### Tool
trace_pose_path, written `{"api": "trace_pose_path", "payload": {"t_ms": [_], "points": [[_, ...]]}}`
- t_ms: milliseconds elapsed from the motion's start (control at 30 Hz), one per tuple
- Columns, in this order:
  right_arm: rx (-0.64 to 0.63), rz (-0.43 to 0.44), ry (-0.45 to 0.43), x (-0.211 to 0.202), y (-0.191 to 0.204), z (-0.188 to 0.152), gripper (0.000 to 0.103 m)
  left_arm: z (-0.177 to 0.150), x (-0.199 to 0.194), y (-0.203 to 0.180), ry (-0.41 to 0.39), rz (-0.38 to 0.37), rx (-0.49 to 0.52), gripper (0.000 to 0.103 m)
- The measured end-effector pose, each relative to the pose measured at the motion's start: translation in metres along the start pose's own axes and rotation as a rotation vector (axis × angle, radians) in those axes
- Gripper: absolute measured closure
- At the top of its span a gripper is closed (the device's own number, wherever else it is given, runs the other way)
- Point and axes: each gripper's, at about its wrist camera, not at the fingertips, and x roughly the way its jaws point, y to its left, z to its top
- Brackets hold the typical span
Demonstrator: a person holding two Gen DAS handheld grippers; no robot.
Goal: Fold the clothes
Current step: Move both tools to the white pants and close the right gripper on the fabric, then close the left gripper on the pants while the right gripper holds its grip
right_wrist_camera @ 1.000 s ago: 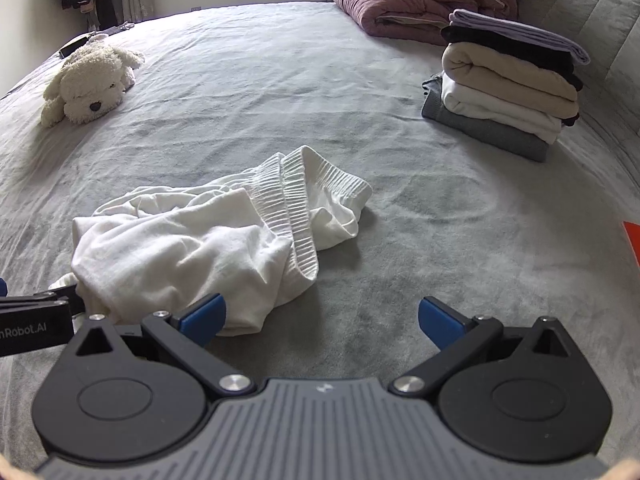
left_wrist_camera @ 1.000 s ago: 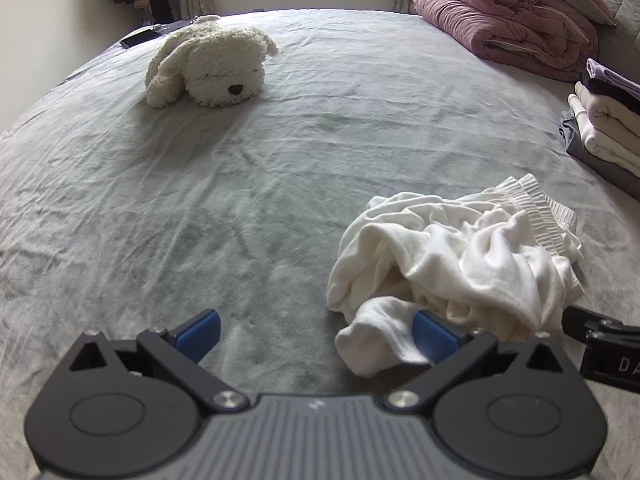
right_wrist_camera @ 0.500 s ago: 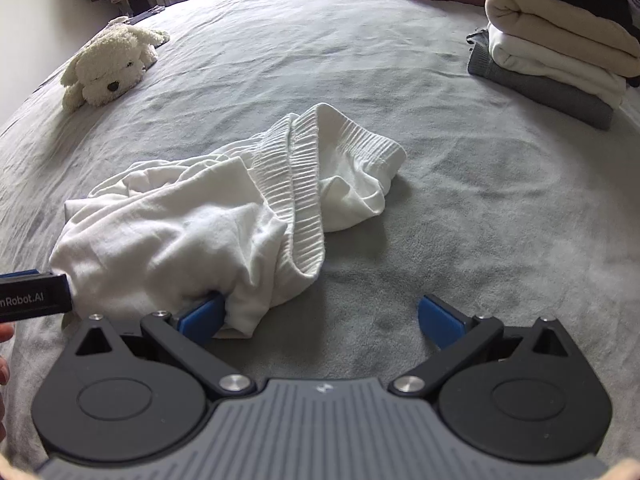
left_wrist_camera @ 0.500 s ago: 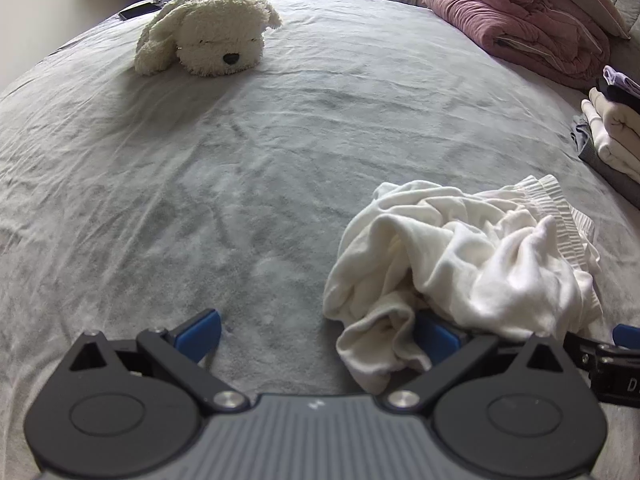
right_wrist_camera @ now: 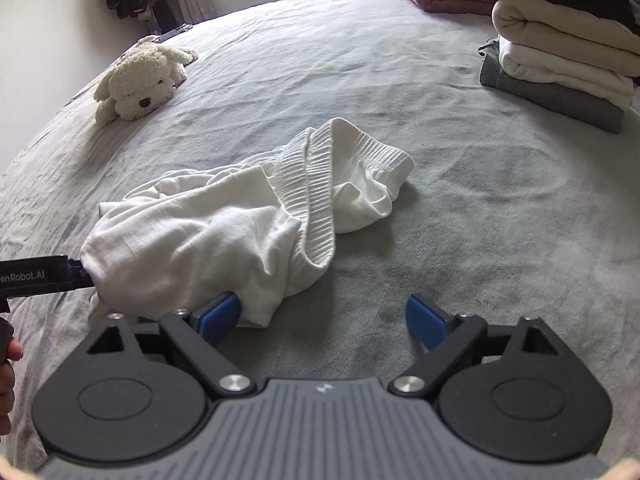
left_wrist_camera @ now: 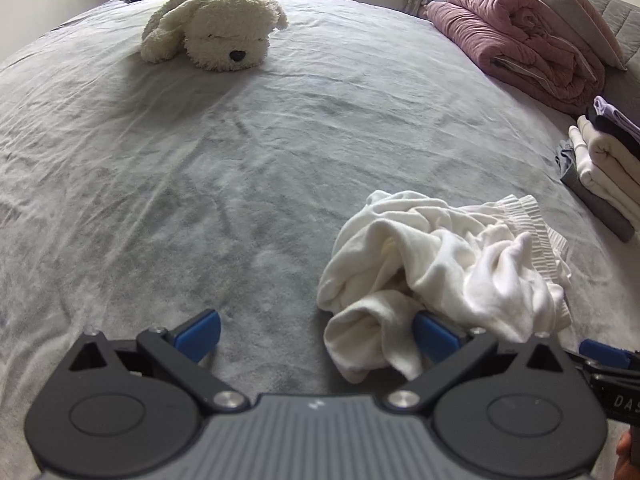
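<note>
Right tongs (right_wrist_camera: 322, 318) closing beside white garment (right_wrist_camera: 224, 236).

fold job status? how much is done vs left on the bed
Done: a folded stack sits at the bed's far right. In hand: one crumpled white garment, not yet spread out. The left gripper is open at one near edge; the right gripper is closing at the other, the cloth's hem just inside its left pad, not clamped. Left: grip, flatten, fold, stack.
</note>
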Motion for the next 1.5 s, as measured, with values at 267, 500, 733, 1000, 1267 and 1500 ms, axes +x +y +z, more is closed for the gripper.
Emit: {"api": "trace_pose_path", "payload": {"t_ms": [267,500,733,1000,1267,1500], "points": [[0.054,0.068,-0.071,-0.014,0.001,0.009,0.038,0.002,-0.018,-0.007,-0.053,-0.067,0.051,0.001],[0.057,0.151,-0.089,-0.017,0.020,0.018,0.041,0.005,-0.018,-0.004,-0.035,-0.061,0.048,0.004],[0.023,0.217,-0.069,-0.008,0.051,0.020,0.045,0.006,-0.019,0.009,-0.020,-0.028,0.021,0.004],[-0.005,0.236,-0.037,0.002,0.066,0.013,0.064,0.007,-0.025,0.018,-0.035,-0.013,0.011,0.004],[0.022,0.280,0.031,-0.005,0.055,0.006,0.097,0.005,-0.021,0.019,-0.057,-0.003,0.027,0.004],[0.047,0.242,0.066,-0.027,0.026,-0.001,0.097,0.006,-0.023,0.010,-0.093,-0.037,0.051,0.004]]}}
